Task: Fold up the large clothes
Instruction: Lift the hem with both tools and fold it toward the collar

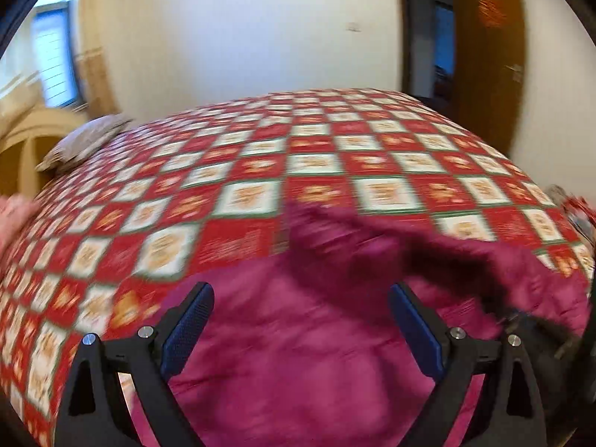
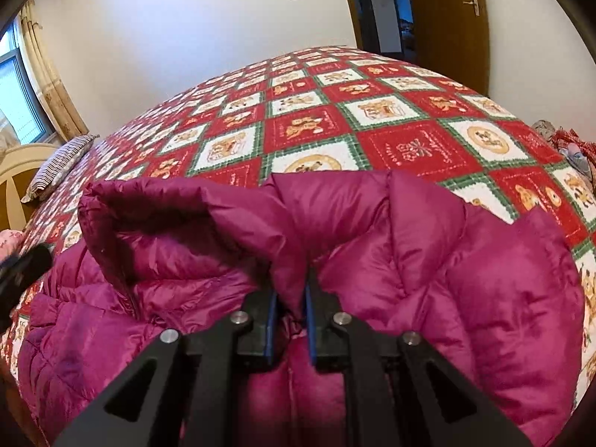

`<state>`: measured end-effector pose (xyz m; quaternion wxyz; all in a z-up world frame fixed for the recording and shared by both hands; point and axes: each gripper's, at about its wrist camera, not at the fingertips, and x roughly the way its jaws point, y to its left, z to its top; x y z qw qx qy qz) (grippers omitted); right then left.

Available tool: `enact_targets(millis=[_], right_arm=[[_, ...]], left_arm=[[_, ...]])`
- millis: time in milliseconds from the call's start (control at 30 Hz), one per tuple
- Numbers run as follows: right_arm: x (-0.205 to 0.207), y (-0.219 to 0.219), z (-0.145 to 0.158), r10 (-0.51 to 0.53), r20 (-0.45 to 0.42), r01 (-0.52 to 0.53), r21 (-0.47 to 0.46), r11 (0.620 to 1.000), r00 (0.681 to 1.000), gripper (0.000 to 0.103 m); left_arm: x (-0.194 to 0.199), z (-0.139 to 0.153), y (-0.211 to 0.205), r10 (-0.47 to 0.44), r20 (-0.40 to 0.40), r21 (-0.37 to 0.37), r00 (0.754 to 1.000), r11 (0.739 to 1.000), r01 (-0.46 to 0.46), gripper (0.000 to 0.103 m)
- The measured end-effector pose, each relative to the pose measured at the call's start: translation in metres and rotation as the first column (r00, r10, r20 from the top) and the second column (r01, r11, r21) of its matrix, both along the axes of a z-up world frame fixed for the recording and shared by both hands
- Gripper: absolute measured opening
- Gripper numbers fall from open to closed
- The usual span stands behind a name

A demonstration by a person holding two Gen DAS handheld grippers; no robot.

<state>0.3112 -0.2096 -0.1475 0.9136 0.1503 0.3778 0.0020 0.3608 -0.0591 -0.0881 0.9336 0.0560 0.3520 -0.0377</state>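
Checkered bedspread (image 2: pixel 421 149), one magenta jacket (image 2: pixel 484 279); right claw (image 2: pixel 291 298) pinching it, left claw (image 1: pixel 301 309) spread

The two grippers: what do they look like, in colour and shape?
Both the left gripper and the right gripper share one build: matte black angular linkage arms with triangular cut-outs, round silver pivot bolts, and flat blue textured pads on the inner finger faces. No cables or markings show.

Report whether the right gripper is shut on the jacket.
Shut: the right gripper pinches a fold of the magenta puffer jacket between its fingers.

Left tool (image 1: pixel 301 300) open above magenta jacket (image 1: pixel 298 354), blurred.
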Motion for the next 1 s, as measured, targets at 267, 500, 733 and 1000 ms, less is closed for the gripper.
enact_targets(millis=[267,500,733,1000], right_arm=[[-0.001,-0.003,0.0,-0.001,0.01,0.0,0.029,1.0,1.0,0.013],[0.0,-0.005,-0.001,0.0,0.01,0.0,0.039,0.999,1.0,0.013],[0.0,-0.005,-0.001,0.0,0.01,-0.001,0.037,0.999,1.0,0.013],[0.0,-0.009,-0.001,0.006,-0.016,-0.005,0.072,0.997,1.0,0.016]], left_arm=[[0.067,-0.032,-0.031,0.175,-0.136,0.194,0.975,0.97,-0.147,0.051],[0.036,-0.034,0.037,0.186,-0.232,-0.052,0.955,0.978,-0.203,0.017],[0.004,-0.065,0.049,0.23,-0.216,-0.133,0.949,0.956,-0.262,0.016],[-0.005,-0.074,0.056,0.262,-0.134,-0.218,0.956,0.933,-0.287,0.019]])
